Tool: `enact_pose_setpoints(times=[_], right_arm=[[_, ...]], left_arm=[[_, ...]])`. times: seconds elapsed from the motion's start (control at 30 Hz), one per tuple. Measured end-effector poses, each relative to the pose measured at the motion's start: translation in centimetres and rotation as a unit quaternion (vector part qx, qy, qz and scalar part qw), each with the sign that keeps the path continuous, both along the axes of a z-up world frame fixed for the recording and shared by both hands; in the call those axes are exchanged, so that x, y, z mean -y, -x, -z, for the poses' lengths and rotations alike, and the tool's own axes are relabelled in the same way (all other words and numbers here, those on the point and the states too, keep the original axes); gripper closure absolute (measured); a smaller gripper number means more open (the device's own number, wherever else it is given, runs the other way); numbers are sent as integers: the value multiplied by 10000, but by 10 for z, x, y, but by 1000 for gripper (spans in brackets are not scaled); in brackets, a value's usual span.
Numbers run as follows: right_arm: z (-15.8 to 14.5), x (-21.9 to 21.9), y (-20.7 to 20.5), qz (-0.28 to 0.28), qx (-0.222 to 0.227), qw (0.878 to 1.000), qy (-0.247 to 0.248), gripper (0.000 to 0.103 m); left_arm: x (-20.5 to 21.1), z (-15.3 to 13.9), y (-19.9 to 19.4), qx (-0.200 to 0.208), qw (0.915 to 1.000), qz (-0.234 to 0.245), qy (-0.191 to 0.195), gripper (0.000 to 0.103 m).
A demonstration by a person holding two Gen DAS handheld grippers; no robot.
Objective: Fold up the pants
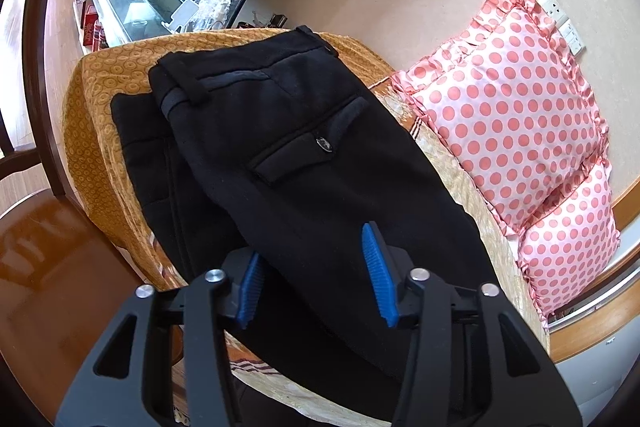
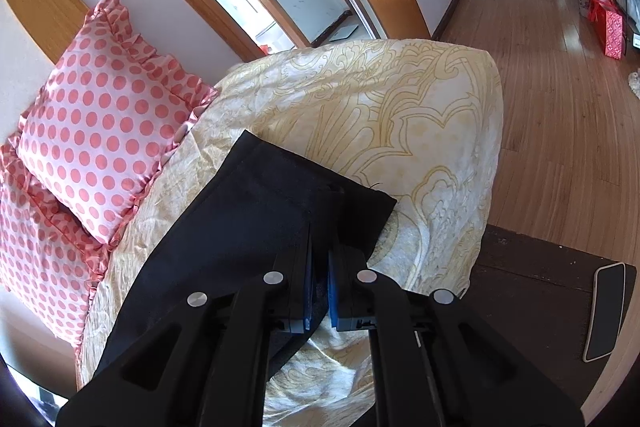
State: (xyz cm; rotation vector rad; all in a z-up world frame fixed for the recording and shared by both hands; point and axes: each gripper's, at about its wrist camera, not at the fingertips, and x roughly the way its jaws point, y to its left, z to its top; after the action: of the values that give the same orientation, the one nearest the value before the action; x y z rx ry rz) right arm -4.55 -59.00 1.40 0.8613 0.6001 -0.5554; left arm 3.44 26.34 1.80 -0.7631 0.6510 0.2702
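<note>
Black pants point(image 1: 288, 131) lie on the bed, folded lengthwise, waistband at the far end and back pocket facing up. My left gripper point(image 1: 316, 267) is open, its blue pads point(image 1: 378, 275) astride the pants at mid-leg, with fabric between them. In the right wrist view the hem end of the pants point(image 2: 280, 203) lies on the cream patterned bedcover point(image 2: 420, 131). My right gripper point(image 2: 320, 291) is shut on the pants near the hem, black fabric pinched between its blue pads point(image 2: 333, 295).
Two pink polka-dot pillows point(image 1: 516, 107) lean on the wall beside the pants, also in the right wrist view point(image 2: 100, 119). An orange blanket point(image 1: 104, 95) covers the bed's far end. A phone point(image 2: 606, 311) lies on a dark bedside stand. Wooden floor surrounds the bed.
</note>
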Motion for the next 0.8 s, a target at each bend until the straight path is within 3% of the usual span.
enact_pose_setpoints(times=[0.03, 0.07, 0.13, 0.23, 0.37, 0.5, 0.6, 0.63, 0.67, 0.7, 0.77, 0.8], right_arm=[[0, 0, -1, -5, -9, 10000, 3, 97], [-1, 1, -2, -10, -8, 10000, -1, 97], [-3, 0, -1, -19, 33, 10000, 13, 97], [-14, -1, 2, -21, 198, 9997, 118, 97], [-18, -5, 5, -54, 61, 9996, 273, 97], [-2, -4, 0, -69, -151, 9996, 213, 97], [-7, -10, 0, -104, -306, 9984, 460, 95], [-8, -11, 0, -134, -357, 9980, 505, 92], [-10, -12, 2, -154, -407, 9975, 559, 85], [-11, -12, 6, -108, -446, 9971, 605, 78], [-17, -11, 16, 107, -481, 9962, 716, 30], [-22, -11, 22, 276, -514, 9943, 891, 26]], left_arm=[[-1, -1, 1, -8, 9999, -70, -72, 87], [-2, -2, 3, 23, 9999, -81, -102, 92], [-5, -5, 7, 101, 9999, -24, -48, 97], [0, -14, 19, 160, 9994, 52, -300, 99], [4, -17, 37, 101, 9980, 57, -619, 99], [4, 4, 34, -196, 9974, 40, -692, 96], [9, 5, 33, -208, 9955, 22, -920, 85], [11, 1, 34, -215, 9944, 71, -1036, 70], [13, -2, 35, -182, 9934, 86, -1132, 51], [14, -7, 39, -170, 9916, -29, -1285, 45], [16, -18, 49, -98, 9858, -334, -1642, 34], [19, -24, 54, -24, 9826, -437, -1804, 33]])
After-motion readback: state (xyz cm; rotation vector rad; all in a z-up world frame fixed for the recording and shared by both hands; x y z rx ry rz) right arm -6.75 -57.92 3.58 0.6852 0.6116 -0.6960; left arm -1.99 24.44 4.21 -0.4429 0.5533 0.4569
